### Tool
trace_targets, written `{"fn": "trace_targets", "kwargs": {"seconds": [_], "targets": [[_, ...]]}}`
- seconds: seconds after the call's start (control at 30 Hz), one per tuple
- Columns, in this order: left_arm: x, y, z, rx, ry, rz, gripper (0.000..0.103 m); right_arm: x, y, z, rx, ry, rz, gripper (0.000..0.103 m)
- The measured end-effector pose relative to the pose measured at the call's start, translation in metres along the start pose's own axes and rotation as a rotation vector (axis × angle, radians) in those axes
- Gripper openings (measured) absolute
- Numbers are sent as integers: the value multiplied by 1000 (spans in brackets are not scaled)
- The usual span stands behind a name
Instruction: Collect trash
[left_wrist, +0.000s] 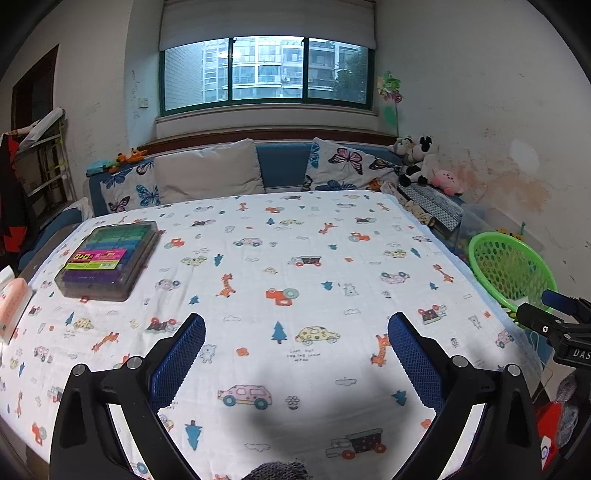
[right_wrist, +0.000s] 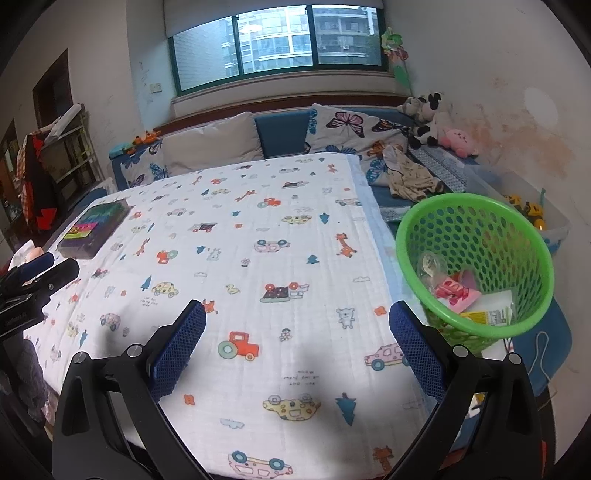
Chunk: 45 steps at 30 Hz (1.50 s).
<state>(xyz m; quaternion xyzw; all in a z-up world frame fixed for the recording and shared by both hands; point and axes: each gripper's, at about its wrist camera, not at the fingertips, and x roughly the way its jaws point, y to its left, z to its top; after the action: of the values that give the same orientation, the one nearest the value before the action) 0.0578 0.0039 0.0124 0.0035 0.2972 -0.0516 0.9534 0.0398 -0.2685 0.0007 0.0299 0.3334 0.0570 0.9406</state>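
trash sits in the green basket, which stands off the right edge of the table. you can see a pink wrapper, a clear lid and a yellow and white packet in there. your left tongs are spread wide and hold nothing. your right tongs are wide too, and bare. both hang over the cloth. it looks like the picking is almost done. next, look for more: the pencil box is likely not trash.
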Motion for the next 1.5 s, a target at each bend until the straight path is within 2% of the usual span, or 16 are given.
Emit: {"fn": "trace_targets", "kwargs": {"seconds": [0.7, 1.5], "targets": [[-5, 11, -6, -33, -4, 46, 96, 1, 5, -3, -10, 4, -5, 99], [-5, 16, -10, -52, 15, 62, 96, 4, 8, -3, -10, 6, 5, 99]]}}
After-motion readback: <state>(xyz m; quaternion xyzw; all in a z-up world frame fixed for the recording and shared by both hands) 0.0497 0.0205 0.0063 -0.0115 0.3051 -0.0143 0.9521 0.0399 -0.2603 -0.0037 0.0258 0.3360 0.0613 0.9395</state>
